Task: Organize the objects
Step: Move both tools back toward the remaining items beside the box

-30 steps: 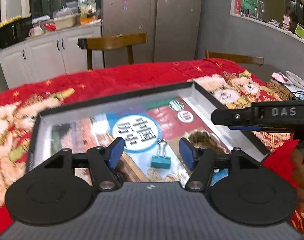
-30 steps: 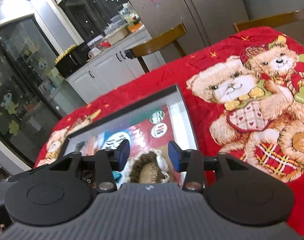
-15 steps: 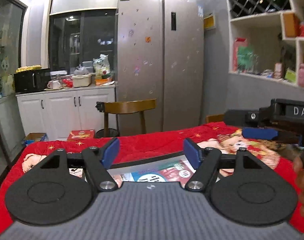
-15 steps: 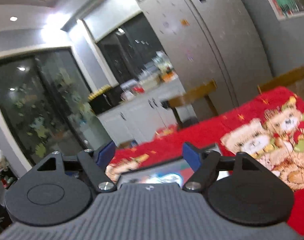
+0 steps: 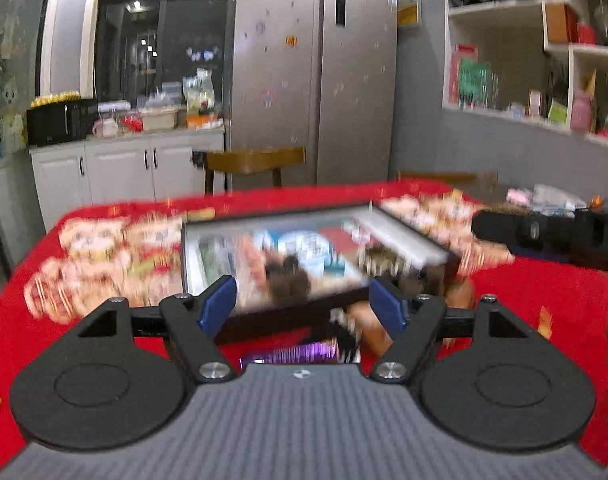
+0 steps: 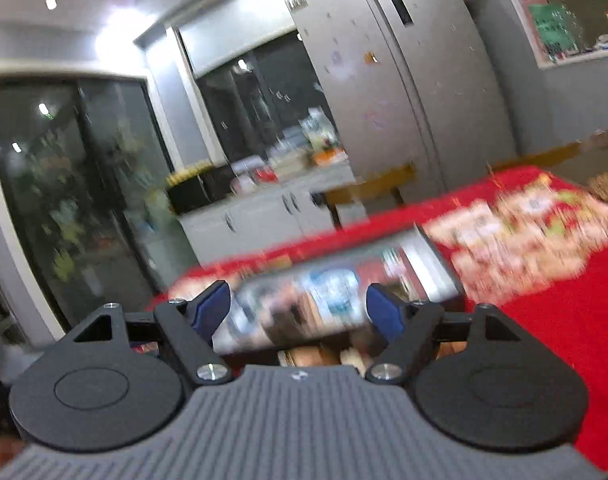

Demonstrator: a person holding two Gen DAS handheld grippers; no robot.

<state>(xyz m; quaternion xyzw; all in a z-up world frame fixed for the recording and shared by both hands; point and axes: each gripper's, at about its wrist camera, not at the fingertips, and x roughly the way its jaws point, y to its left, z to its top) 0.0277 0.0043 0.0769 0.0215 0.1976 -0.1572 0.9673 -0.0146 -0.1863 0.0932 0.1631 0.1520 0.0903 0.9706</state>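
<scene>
Comparing both views against those from half a second and one second ago, I note that the cameras have pitched up toward the kitchen and then come part-way down again. The open box [image 5: 403, 236] now sits at centre frame in the left wrist view, a full span beyond the fingertips, where a second ago it filled the lower frame directly under them.

The left hand-held gripper [image 5: 302, 306] is released, blue pads wide apart, nothing between them. The right hand-held gripper [image 6: 298, 312] is likewise spread and empty; its body also enters the left view at the right edge [image 5: 551, 236].

The box rests on the red bear-print cloth [image 5: 104, 248] covering the counter. Dark, blurred items [image 5: 286, 276] lie inside it on the printed liner; motion blur prevents identification. A purple object [image 5: 292, 354] lies on the cloth just in front of the box, low in the left view.

I judge that both tools have backed away from the box after a placement. With both empty, the next item outside the box, possibly the purple one, is the likely target.
</scene>
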